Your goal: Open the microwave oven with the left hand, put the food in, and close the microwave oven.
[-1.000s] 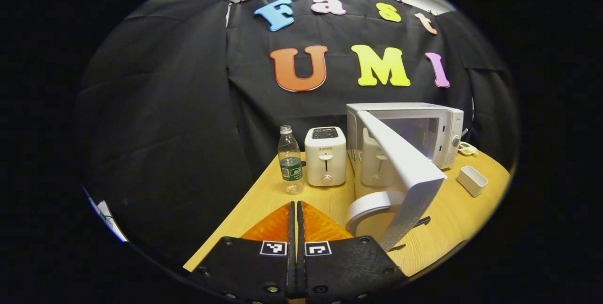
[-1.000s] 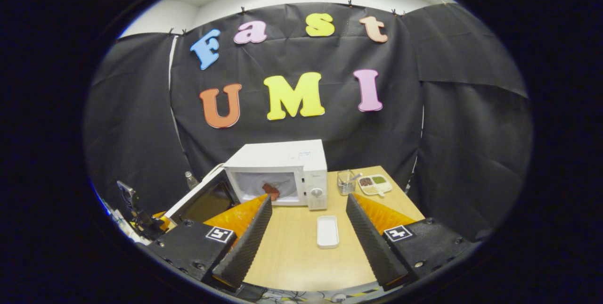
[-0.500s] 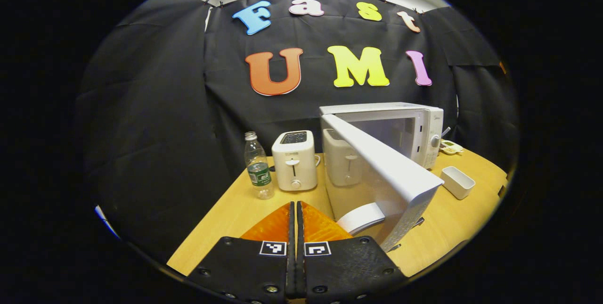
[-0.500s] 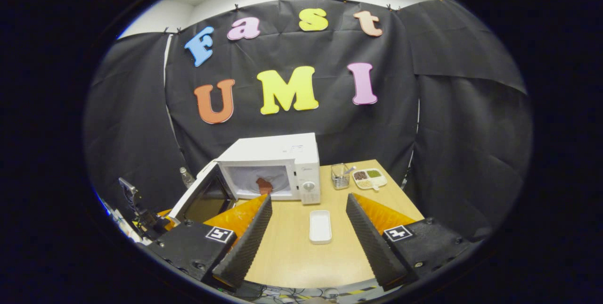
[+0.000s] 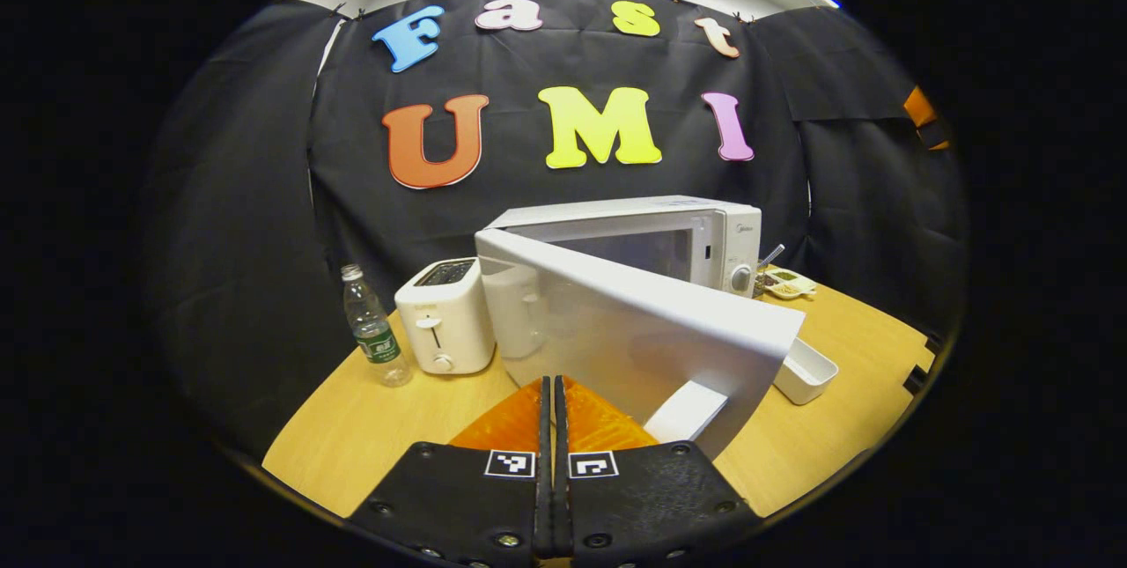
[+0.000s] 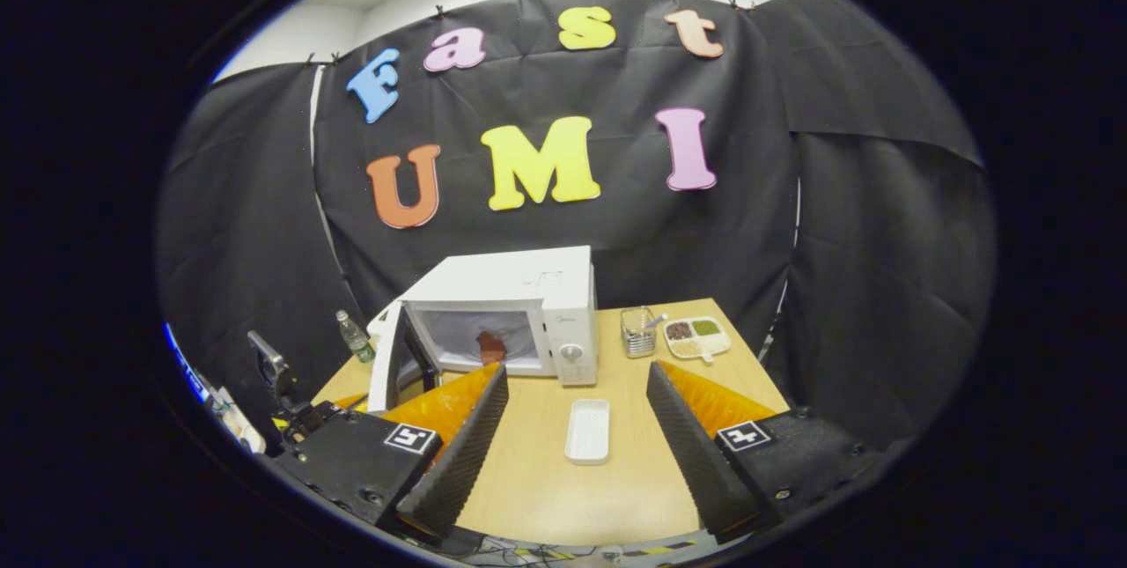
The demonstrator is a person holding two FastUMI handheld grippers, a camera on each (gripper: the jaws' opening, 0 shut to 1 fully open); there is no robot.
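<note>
on the wooden table [image 6: 616, 480] the microwave oven [image 6: 519, 308] stands with its door [image 5: 634, 335] partly open and the food [image 6: 489, 346] already inside the cavity, so we judge the step in hand to be closing. we keep the left gripper [image 5: 552, 392], fingers together and holding nothing, just behind the door's outer face near the handle [image 5: 687, 409], and push evenly toward the latch side. we hold the right gripper [image 6: 572, 409], fingers apart and empty, clear above the white tray [image 6: 587, 431].
</note>
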